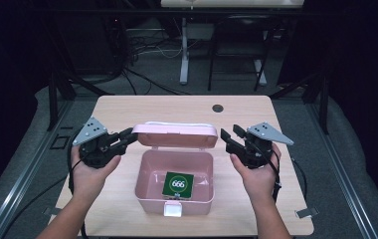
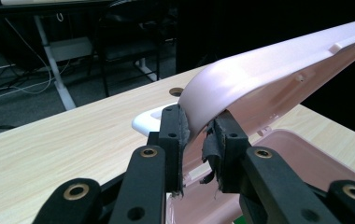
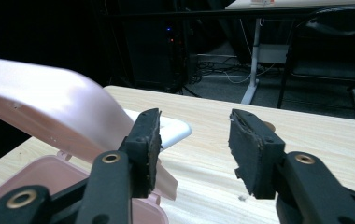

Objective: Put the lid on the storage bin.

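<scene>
Nearest us sits the pink box on the wooden table, a green card lying flat inside it; above it we see the lid raised, nearly level over the back edge; our left gripper has its pads loosely around the lid's left corner, the jaws barely parted; our right gripper stands wide open beside the right corner, holding nothing.
</scene>
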